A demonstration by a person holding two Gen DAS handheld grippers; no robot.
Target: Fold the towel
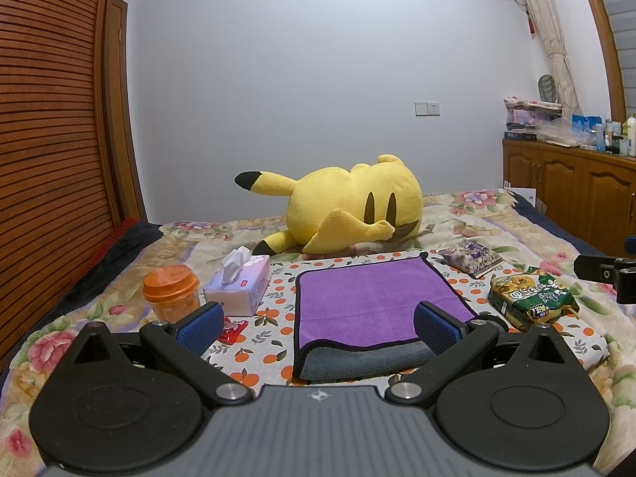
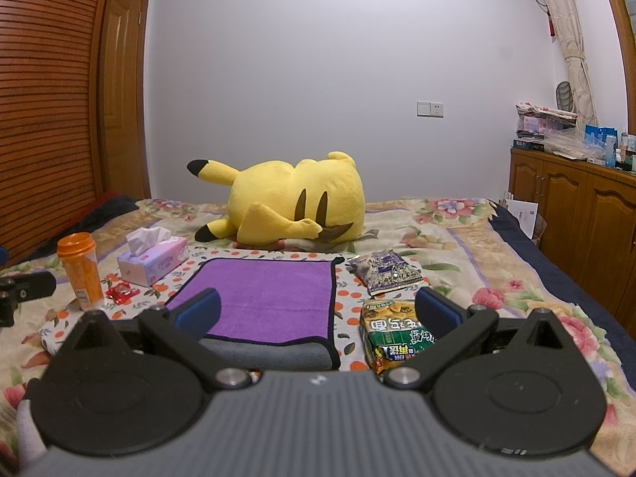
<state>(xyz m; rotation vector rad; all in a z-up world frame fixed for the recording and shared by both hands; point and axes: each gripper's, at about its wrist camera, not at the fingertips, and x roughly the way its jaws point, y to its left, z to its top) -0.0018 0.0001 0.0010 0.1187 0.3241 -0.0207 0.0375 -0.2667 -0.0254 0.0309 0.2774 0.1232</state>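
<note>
Purple towel [image 1: 373, 298] flat on bed [image 1: 469, 218], grey underside turned up along near edge. Left tongs [image 1: 318, 328] and right tongs [image 2: 318, 312] spread, empty, hovering ahead of that edge for corner grasps.

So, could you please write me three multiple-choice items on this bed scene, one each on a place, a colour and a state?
1. Where does the tissue box stand relative to the towel?
A. to its left
B. on top of it
C. to its right

2. What colour is the towel's upper face?
A. green
B. purple
C. white

3. How do the left tool and the right tool stand?
A. both shut on the towel
B. one open, one shut
C. both open, holding nothing

Answers:
1. A, since the box sits between the orange cup and the towel.
2. B, as the top is purple, with a grey underside at the near edge.
3. C, because each tool's blue pads are wide apart and empty.
</note>
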